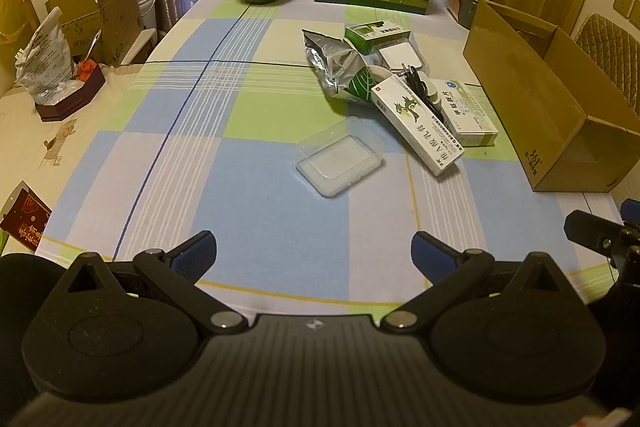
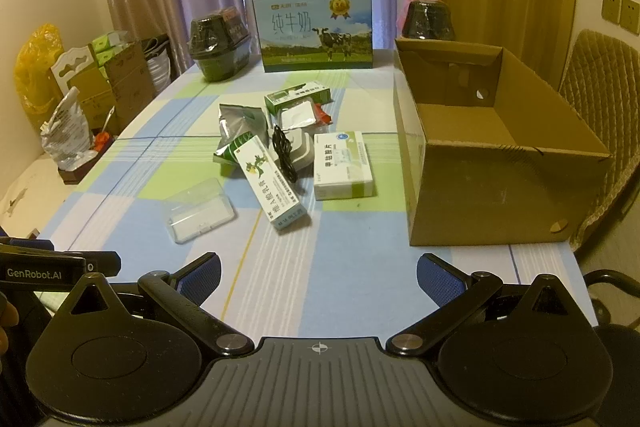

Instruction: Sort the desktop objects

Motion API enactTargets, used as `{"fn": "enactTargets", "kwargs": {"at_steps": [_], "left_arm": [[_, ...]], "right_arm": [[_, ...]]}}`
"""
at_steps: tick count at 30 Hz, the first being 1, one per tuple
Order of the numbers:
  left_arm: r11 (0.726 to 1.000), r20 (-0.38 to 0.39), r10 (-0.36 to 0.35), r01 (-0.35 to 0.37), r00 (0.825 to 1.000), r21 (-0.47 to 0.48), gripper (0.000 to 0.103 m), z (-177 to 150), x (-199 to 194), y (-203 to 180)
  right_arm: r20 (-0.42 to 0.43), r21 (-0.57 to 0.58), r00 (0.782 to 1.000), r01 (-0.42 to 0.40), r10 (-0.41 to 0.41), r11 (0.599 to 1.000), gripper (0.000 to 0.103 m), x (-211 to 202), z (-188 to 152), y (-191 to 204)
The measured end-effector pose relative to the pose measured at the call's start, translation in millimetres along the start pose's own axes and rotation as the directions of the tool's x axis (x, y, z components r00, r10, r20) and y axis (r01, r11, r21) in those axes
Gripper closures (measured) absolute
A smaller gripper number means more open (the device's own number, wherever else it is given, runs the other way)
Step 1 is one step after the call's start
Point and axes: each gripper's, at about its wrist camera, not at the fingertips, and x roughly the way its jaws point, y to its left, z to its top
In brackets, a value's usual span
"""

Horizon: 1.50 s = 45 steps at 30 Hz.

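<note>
Both tongs were held wide apart and empty above the near edge of the surface, which was covered by a checked cloth of blue, green and white. The left tongs were seen from their own camera with blue-padded fingers spread; the right tongs were spread likewise.

The objects to be sorted were gathered in a loose heap near the middle of the surface. A clear plastic case was found lying flat at the near left of the heap, just apart from the rest. A long white medicine box with a green bird print was laid slantwise, its far end resting on a silver foil pouch. A black cable was draped between that box and a white-and-green medicine box. Farther back a green carton and a small white square item were seen.

An open cardboard box was placed at the right of the heap, empty as far as could be seen. A milk carton case printed with a cow was stood at the far end, flanked by two dark wrapped containers.
</note>
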Motion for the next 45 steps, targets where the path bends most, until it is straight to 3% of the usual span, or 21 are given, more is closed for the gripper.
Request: {"fn": "enactTargets", "kwargs": {"at_steps": [14,20,24,33,40,45], "left_arm": [[1.000,-0.006,-0.018,0.018,1.000,0.007,0.001,-1.1,0.8,1.7],[0.999,-0.018,-0.040,0.040,0.999,0.025,0.001,1.4,3.5,2.1],[0.995,0.000,-0.070,0.070,0.998,0.065,0.001,4.1,4.1,0.6],[0.983,0.032,-0.140,0.135,0.990,0.126,0.001,19.7,7.4,3.1],[0.973,0.049,-0.144,0.132,0.988,0.192,0.001,23.1,12.3,6.9],[0.958,-0.011,-0.162,0.160,0.987,0.238,0.001,28.7,21.1,5.3]], "right_arm": [[0.022,-0.015,1.000,-0.006,0.006,1.000,0.002,-0.9,1.3,0.9],[0.105,-0.082,0.994,0.010,-0.001,0.997,0.002,-3.0,3.1,9.6],[0.087,-0.079,0.995,-0.045,0.052,0.996,0.002,3.2,9.1,8.7],[0.019,-0.060,0.998,-0.064,0.065,0.996,0.002,19.0,20.5,11.5],[-0.003,-0.067,0.998,-0.058,0.058,0.996,0.002,28.9,22.7,10.4],[-0.017,-0.087,0.998,-0.063,0.062,0.994,0.002,37.8,22.3,11.2]]}}
